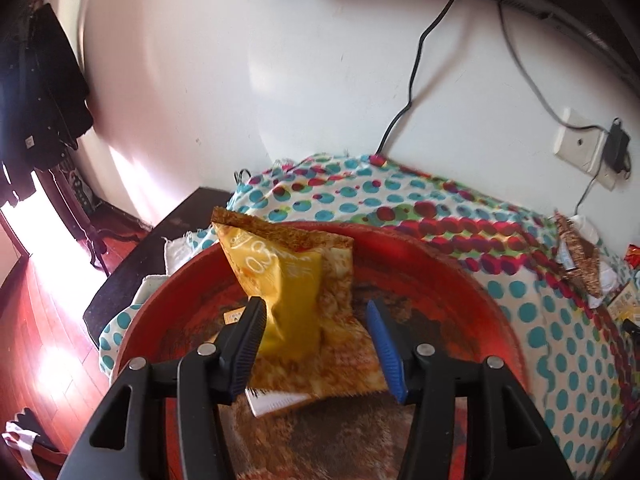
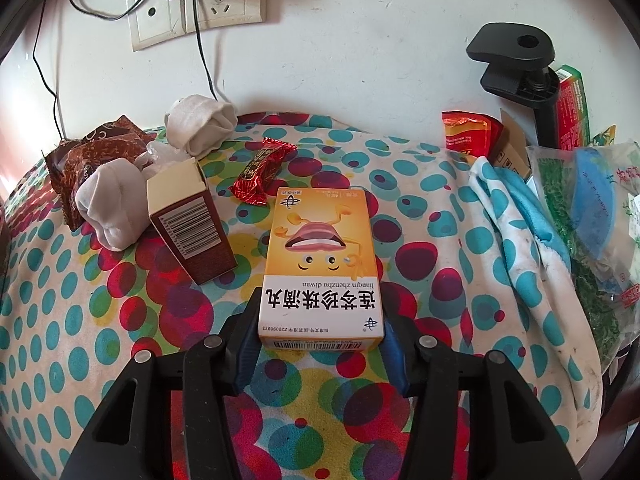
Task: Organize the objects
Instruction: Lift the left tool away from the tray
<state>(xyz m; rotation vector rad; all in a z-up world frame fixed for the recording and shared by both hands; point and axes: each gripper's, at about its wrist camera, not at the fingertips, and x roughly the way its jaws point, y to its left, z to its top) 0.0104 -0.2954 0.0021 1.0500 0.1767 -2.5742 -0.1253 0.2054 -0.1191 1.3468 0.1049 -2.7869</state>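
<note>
In the left wrist view a yellow snack bag (image 1: 288, 280) stands tilted inside a red basin (image 1: 400, 240), on top of other packets. My left gripper (image 1: 316, 306) is open around the bag's lower part. Its left pad is close beside the bag and its blue right pad stands clear of it. In the right wrist view my right gripper (image 2: 320, 308) is shut on the near end of a yellow medicine box (image 2: 320, 256) with a cartoon face. The box is held flat just above the dotted tablecloth (image 2: 80, 320).
On the cloth lie a brown barcode box (image 2: 192, 224), two rolled white socks (image 2: 112, 208), a red candy wrapper (image 2: 260, 172) and brown snack packets (image 2: 92, 148). Bags and a bunched cloth (image 2: 520, 216) pile up at the right by a black clamp stand (image 2: 516, 60). Wall sockets (image 2: 192, 12) with cables are behind.
</note>
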